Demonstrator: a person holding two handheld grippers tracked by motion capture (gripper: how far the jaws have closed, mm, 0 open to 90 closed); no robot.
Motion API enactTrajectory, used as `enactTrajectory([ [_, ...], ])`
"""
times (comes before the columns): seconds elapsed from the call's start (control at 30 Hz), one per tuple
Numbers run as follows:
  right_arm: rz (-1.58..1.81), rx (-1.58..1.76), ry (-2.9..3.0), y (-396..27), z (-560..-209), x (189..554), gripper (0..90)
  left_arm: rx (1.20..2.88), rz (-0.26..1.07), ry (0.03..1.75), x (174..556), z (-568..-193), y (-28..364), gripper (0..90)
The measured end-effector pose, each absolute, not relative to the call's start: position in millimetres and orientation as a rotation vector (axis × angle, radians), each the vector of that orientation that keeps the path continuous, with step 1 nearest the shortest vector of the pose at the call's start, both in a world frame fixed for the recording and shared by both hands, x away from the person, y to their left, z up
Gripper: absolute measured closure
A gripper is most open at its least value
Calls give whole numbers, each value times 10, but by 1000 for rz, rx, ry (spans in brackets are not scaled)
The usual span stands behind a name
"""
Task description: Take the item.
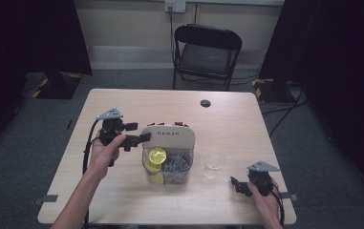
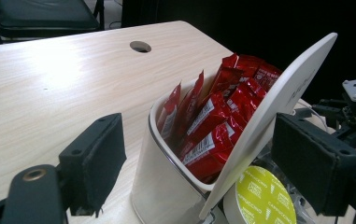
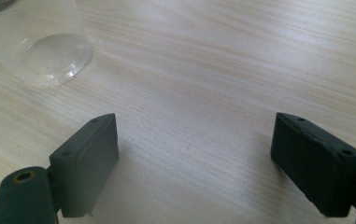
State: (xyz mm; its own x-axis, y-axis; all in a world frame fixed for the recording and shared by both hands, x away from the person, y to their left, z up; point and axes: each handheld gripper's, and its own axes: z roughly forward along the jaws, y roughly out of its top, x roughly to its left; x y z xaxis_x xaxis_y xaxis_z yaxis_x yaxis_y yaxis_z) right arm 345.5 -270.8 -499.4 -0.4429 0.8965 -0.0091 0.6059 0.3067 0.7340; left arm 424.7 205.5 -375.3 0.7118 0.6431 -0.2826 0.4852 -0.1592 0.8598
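The box (image 1: 167, 160) stands at table centre, its lid (image 1: 169, 137) tilted up. The left gripper (image 1: 139, 138), jaws wide, is at the lid's left edge, the lid between its pads, red sachets (image 2: 215, 116) just beyond. The right gripper (image 1: 237, 185), also wide, rests well apart near the cup (image 1: 213, 163).

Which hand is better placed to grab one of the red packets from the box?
Left. Its tongs are open right at the box, with the red packets just ahead. The right tongs are open over bare table beside the clear cup.
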Motion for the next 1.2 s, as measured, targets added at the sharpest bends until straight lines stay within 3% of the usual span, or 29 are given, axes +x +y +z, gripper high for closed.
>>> enactTrajectory([
  [0.7, 1072, 1257, 2183, -2592, -4686, 3321, 146, 1812, 176, 887, 4255, -3756, 2058, 164],
  [1.2, 1246, 1112, 2240, -2420, -4351, 3175, 199, 1817, 163, 882, 4271, -3764, 2062, 162],
])
